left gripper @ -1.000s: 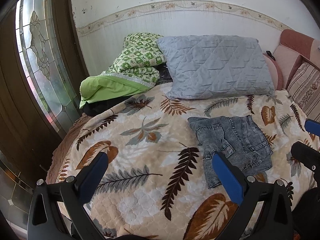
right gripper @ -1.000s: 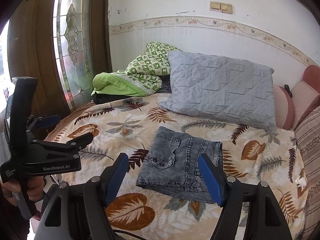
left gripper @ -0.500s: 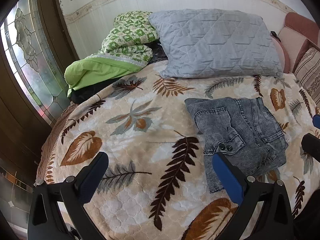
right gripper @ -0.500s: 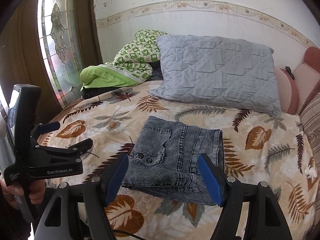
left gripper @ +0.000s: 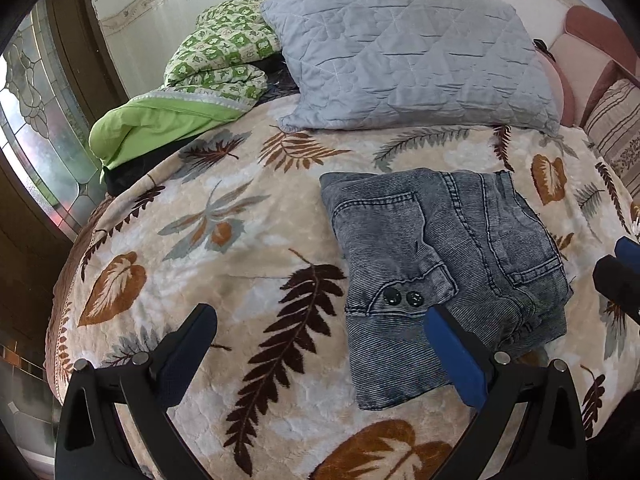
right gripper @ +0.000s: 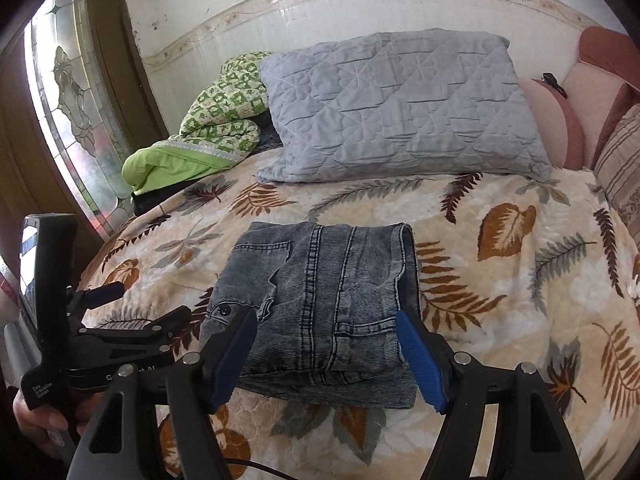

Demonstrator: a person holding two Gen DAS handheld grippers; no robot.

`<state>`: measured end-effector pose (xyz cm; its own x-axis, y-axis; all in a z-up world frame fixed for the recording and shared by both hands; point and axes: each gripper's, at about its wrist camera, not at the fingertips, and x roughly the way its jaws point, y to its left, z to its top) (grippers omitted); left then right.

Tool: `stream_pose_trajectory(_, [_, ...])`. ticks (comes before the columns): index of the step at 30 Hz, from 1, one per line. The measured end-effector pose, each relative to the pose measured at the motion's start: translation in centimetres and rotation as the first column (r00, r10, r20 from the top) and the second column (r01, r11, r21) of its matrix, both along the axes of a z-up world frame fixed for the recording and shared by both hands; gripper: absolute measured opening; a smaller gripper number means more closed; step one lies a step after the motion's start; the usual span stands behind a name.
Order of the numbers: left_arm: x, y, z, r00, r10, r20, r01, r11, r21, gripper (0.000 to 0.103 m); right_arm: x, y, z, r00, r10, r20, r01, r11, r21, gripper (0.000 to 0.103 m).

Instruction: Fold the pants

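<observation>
Grey washed denim pants [left gripper: 440, 264] lie folded into a compact stack on the leaf-print bedspread [left gripper: 240, 248]; they also show in the right wrist view [right gripper: 324, 300]. My left gripper [left gripper: 320, 344] is open and empty, above the bed to the left of the pants' near edge. My right gripper [right gripper: 326, 344] is open and empty, its fingers spread just in front of the folded stack. The left gripper also shows at the left edge of the right wrist view [right gripper: 120, 312].
A grey quilted pillow [left gripper: 408, 60] and a green patterned blanket [left gripper: 200, 80] lie at the back of the bed. Pink and striped cushions [left gripper: 616, 128] line the right side. A stained-glass window [right gripper: 68, 120] stands to the left.
Both grippers have moved forward and down toward the bed, so the folded pants appear larger and closer. The pants have not moved.
</observation>
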<state>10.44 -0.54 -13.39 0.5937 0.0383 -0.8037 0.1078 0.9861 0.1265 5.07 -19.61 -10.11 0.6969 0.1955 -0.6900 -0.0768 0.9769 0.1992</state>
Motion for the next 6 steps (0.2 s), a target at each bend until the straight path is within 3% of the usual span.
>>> stream_pose_trajectory(6, [1.0,-1.6,-0.7,1.0,-0.024,0.006,0.024,1.0,-0.017,0.103,1.1,-0.6,-1.1,1.0,-0.002,-0.007,0.002,1.0,0.019,0.075])
